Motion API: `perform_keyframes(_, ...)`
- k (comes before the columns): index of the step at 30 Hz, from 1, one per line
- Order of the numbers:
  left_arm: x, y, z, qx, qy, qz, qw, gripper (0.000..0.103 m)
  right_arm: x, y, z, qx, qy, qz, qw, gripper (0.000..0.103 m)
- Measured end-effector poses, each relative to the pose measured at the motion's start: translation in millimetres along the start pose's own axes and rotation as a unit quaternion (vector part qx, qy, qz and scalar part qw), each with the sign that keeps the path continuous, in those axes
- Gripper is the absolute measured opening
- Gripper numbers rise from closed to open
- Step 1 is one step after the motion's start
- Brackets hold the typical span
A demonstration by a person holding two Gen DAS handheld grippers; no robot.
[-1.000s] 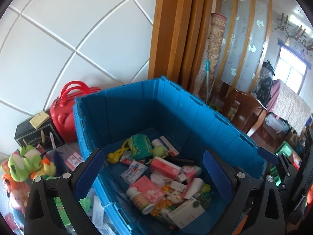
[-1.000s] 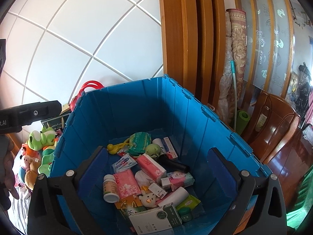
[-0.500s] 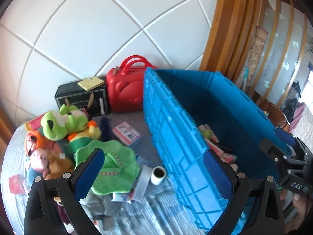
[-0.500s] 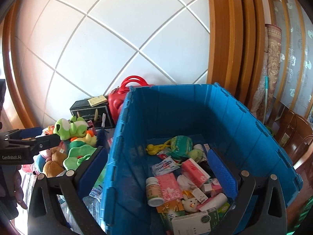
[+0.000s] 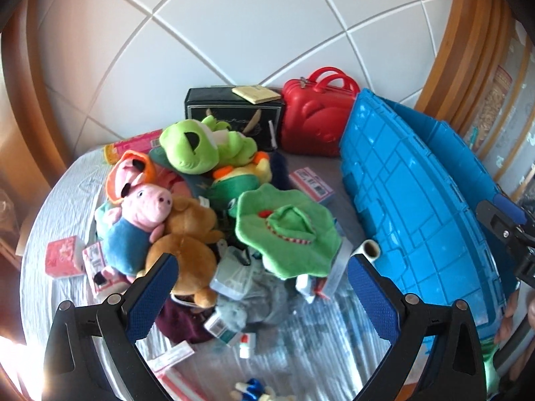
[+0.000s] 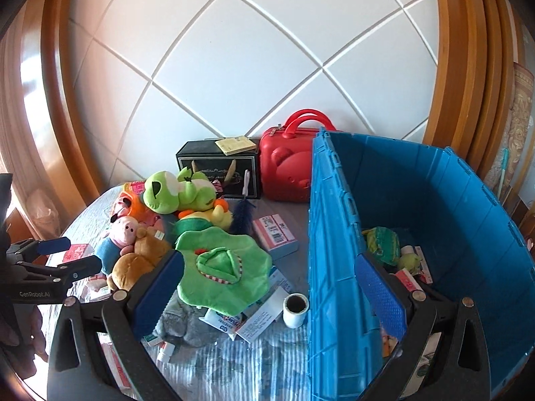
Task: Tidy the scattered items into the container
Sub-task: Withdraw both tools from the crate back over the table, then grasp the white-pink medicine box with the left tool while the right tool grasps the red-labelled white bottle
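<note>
The blue container (image 6: 337, 267) fills the right side of both views, from about 1 to 5 o'clock, its near wall standing upright against the pile; a few small boxes and a green pouch already lie on its floor. At 12 o'clock a red case (image 5: 314, 123) and a black box (image 5: 234, 110) stand against the wall, well apart from the work and probably not part of it. The scattered items sit left of the container, between 9 and 12 o'clock from the left gripper (image 5: 260, 300): a green frog plush (image 5: 194, 147), a pink pig plush (image 5: 140, 210), a brown bear plush (image 5: 187, 247), and a flat green leaf-shaped plush (image 5: 287, 234) on top at centre. Just beside the container wall lies a small white roll (image 6: 295, 305), with flat cartons and packets under and around it.

Both tools are empty with jaws spread wide: the left gripper hangs above the pile, and the right gripper (image 6: 267, 304) straddles the container wall.

The step in hand looks like choosing the next piece. Taking the leaf-shaped plush first seems wise, since it covers the smaller cartons; pinch a raised fold near its middle rather than the thin rim, lift straight up so nothing beneath drags along, then carry it toward 3 o'clock over the wall.
</note>
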State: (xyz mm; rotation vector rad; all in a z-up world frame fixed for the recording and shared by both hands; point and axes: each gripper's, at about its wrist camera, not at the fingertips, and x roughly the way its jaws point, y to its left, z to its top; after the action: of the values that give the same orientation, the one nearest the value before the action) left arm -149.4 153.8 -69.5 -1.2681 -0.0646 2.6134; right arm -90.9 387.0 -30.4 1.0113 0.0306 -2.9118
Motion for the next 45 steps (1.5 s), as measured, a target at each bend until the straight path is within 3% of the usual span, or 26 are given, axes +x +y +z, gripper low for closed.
perform_keyframes(9,7.0,81.4,-36.2,-0.035,0.037,0.042,0.9978,0.102,36.4,59.7,-26.0,-0.023,0.037,0.029,0.999,0.103)
perform_keyframes(18,24.8,131.9,-84.5,-0.044,0.085,0.062,0.9935,0.102,82.0,119.8,-74.5,-0.046,0.100,0.055,0.992,0.103)
perform_keyframes(29,94.4,152.5,-156.3,0.018,0.178,0.040,0.9831,0.102,137.8,164.7,-156.4,-0.056,0.186,0.052,0.980,0.103)
perform_keyframes(35,137.4,147.0,-180.4,0.064,0.213,0.022,0.9746,0.102,175.5,180.3,-199.5,-0.047,0.245,0.046,0.967,0.086)
perform_keyframes(38,154.0,150.2,-186.3,0.064,0.227,0.016,0.9716,0.102,188.0,189.9,-211.5,-0.050,0.260,0.046,0.963,0.080)
perform_keyframes(42,173.3,154.6,-193.9,0.069,0.244,0.015,0.9672,0.100,203.5,196.4,-224.4,-0.040,0.279,0.045,0.958,0.063)
perform_keyframes(45,181.0,156.3,-198.4,0.064,0.258,0.014,0.9640,0.097,210.7,197.1,-229.4,-0.027,0.288,0.043,0.956,0.060)
